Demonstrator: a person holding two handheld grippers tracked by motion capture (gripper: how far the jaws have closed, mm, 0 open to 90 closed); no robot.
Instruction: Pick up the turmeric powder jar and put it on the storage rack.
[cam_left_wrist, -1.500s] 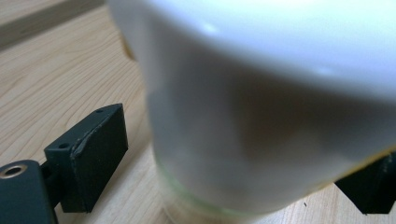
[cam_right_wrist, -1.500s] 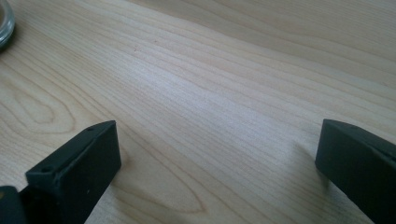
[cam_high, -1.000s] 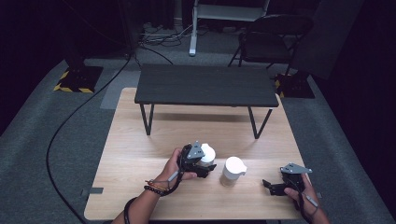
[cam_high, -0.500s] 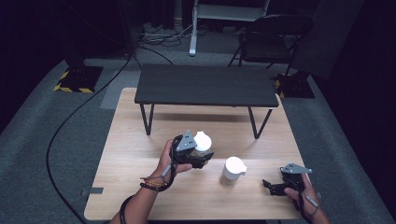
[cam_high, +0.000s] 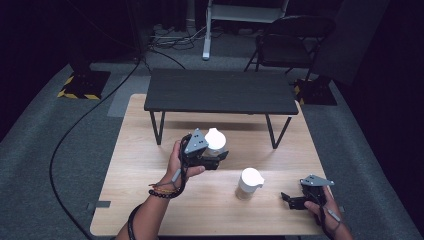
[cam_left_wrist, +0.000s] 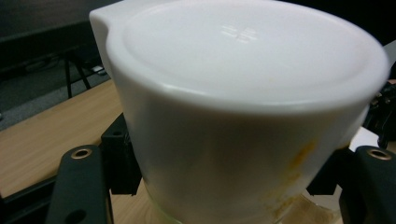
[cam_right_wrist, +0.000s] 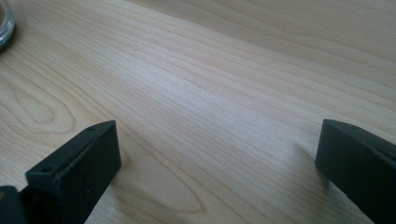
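A white-lidded jar (cam_high: 215, 139) hangs above the wooden table (cam_high: 140, 150), held by my left gripper (cam_high: 218, 153), which is shut on it. In the left gripper view the jar (cam_left_wrist: 243, 93) looms close between the two black jaws; it has a white lid with a small lip and yellowish smears on its lower side. A second white-lidded jar (cam_high: 248, 183) stands upright on the table right of centre. My right gripper (cam_high: 291, 199) lies low at the table's front right, to the right of that jar. Its jaws stand wide open (cam_right_wrist: 219, 163) over bare wood.
A low black table (cam_high: 220, 92) stands on the far half of the wooden table. Behind it on the grey carpet are a black chair (cam_high: 295, 40) and a white stand (cam_high: 206, 50). A black cable (cam_high: 75, 135) runs across the floor at left.
My left gripper has lifted the jar off the table and carried it upward and slightly away from me. The right gripper and the second jar have stayed put.
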